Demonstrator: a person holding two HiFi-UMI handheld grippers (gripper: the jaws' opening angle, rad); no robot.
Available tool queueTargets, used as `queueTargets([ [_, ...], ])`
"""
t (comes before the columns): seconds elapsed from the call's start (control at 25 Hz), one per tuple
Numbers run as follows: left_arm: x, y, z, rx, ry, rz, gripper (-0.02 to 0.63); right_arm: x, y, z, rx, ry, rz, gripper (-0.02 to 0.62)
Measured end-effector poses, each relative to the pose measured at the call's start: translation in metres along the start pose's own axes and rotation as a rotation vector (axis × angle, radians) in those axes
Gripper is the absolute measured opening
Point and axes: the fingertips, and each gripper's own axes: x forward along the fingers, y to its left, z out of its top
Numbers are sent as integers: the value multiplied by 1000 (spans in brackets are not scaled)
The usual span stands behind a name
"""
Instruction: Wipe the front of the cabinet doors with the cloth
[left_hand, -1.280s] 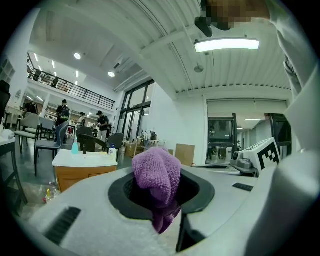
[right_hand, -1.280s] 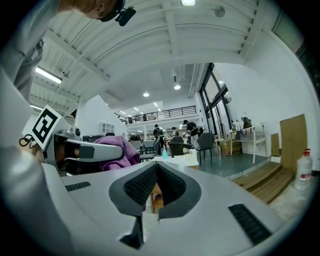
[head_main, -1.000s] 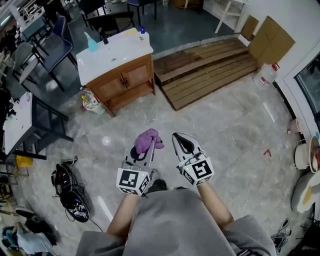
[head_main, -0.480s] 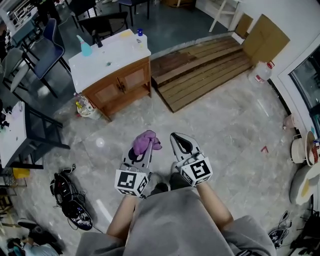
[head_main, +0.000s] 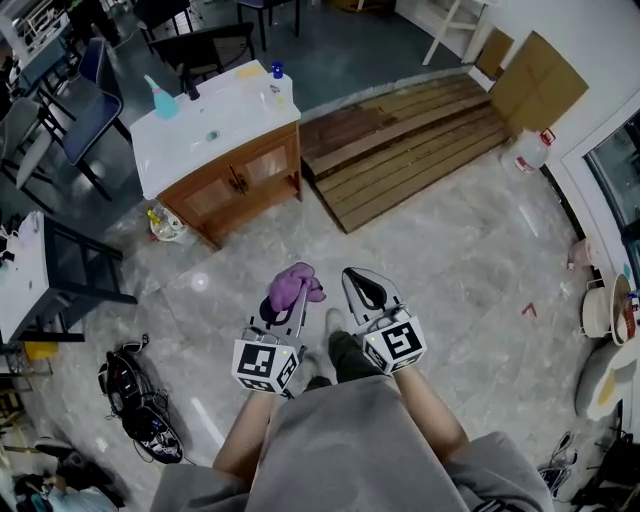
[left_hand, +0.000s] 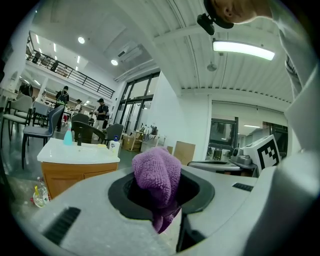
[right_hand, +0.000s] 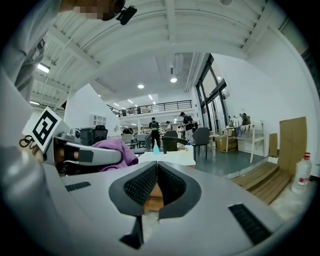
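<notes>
A purple cloth is bunched between the jaws of my left gripper, which is shut on it; the left gripper view shows the cloth filling the jaw gap. My right gripper is shut with nothing in it, jaws touching at the tip. The wooden cabinet with two doors and a white top stands well ahead and to the left, several steps off. It also appears in the left gripper view, cabinet, low at left.
A blue bottle and a small white bottle stand on the cabinet top. Wooden pallets lie right of the cabinet. A bag of bottles sits at its left foot. Chairs and a desk line the left side; a black bag lies on the floor.
The view has shifted slightly as the person steps forward; a foot now shows between the grippers. Both grippers keep their pose, the cloth still held.
</notes>
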Motion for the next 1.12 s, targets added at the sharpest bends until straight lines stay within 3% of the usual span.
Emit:
queueTargets([
  [0.68, 108, 19, 10, 25, 44, 124, 95, 68, -104, 0, 69, 0, 118, 9],
  [1.12, 130, 47, 17, 25, 59, 194, 95, 103, -118, -7, 120, 6, 182, 9],
])
